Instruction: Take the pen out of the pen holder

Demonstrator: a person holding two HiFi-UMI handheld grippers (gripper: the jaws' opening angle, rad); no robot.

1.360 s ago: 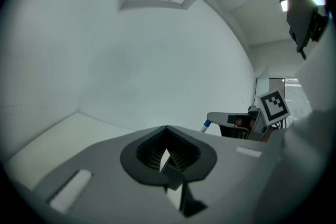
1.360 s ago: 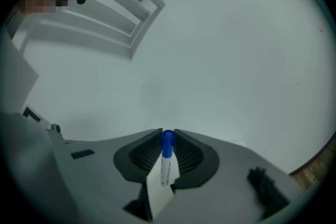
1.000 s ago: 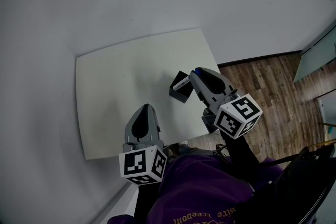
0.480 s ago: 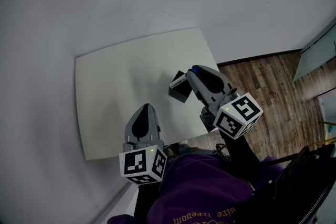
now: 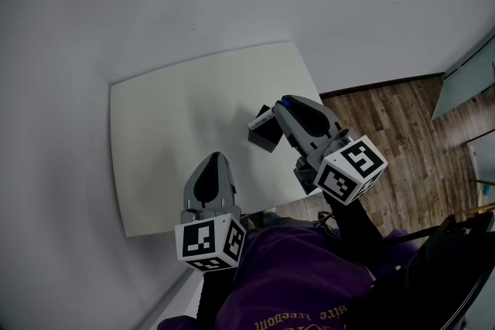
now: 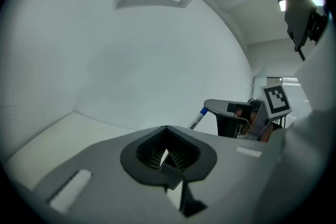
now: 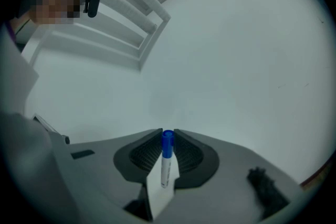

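My right gripper [image 5: 285, 104] is shut on a white pen with a blue cap [image 7: 166, 157]; the cap sticks up between the pads. In the head view the pen [image 5: 261, 117] slants down to the left from the jaws, over the black pen holder [image 5: 265, 137] near the table's right edge. I cannot tell whether its lower end is still inside the holder. My left gripper [image 5: 213, 165] hovers over the table's near edge, shut with nothing in it [image 6: 167, 157]. The left gripper view also shows the pen [image 6: 198, 117] held by the right gripper [image 6: 227, 110].
The white table [image 5: 178, 127] stands against a pale wall. Wooden floor [image 5: 402, 127] lies to its right. The person's purple sleeve [image 5: 302, 282] fills the bottom of the head view.
The right gripper has shifted slightly up and to the left with the pen, which now shows a little more above the holder. The left gripper has stayed put.
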